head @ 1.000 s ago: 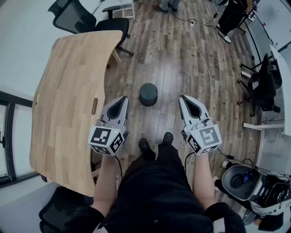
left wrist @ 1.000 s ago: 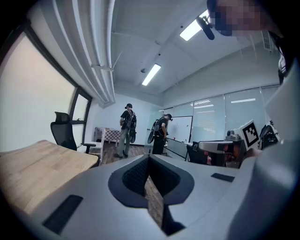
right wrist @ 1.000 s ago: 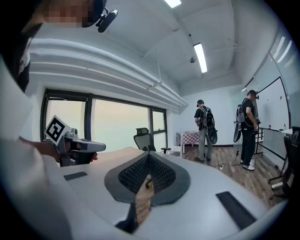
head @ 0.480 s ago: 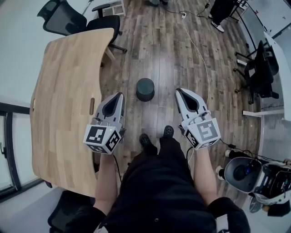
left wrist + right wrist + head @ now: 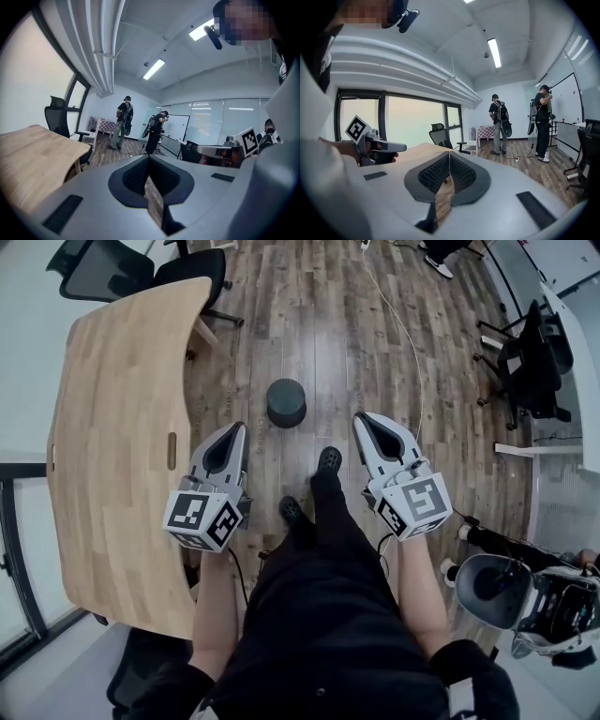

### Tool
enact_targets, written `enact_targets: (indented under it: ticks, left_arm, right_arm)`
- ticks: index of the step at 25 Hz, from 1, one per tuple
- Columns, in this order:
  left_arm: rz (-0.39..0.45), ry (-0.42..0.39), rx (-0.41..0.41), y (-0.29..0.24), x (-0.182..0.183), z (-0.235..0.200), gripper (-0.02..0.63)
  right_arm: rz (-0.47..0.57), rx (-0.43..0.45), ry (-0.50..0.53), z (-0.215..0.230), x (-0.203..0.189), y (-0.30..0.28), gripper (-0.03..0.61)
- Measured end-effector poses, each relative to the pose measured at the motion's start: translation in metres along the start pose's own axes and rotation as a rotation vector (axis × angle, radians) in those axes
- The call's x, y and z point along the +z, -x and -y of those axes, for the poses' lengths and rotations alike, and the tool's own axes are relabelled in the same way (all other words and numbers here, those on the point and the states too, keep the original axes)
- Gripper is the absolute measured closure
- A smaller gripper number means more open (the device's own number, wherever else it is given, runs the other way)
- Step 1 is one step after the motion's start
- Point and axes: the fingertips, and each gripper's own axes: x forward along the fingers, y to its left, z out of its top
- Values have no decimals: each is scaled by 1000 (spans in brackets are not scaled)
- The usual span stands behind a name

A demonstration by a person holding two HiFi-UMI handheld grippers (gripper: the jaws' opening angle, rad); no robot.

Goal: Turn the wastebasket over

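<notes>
The dark wastebasket (image 5: 286,402) is standing on the wooden plank floor (image 5: 328,324) near the light wooden table (image 5: 112,427), while the left gripper (image 5: 236,428) and the right gripper (image 5: 362,419) are hovering before it, both clenched on nothing.

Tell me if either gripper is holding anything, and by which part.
Nothing is held. The left gripper and right gripper are both shut and empty. The wastebasket sits ahead, apart from both.

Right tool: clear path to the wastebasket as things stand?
Probably yes. Only floor lies between the right tool and the wastebasket; the table sits off to the left. Its jaws are shut, though, and the person likely has to step closer and reach down.
</notes>
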Motion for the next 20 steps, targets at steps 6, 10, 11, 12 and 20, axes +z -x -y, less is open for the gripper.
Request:
enact_targets:
  ticks: [6,10,11,12,20]
  left_arm:
    - [-15,-31,22,-18,16,-11,597]
    - [-23,-56,52,-39,33,-21,597]
    - [-25,-62,59,-45,37,-24,597]
    - [-28,-67,65,-52,40,-26,597]
    - [-45,-56,101,-116,59,-36,597]
  right_arm:
    - [27,35,-13,14,10,-38,546]
    - [36,61,-27,32,20,-65,546]
    - [35,66,-26,37,21,-72,546]
    - [33,69,-26,43,23,-79,546]
    - [2,111,-32,100,31,-125,546]
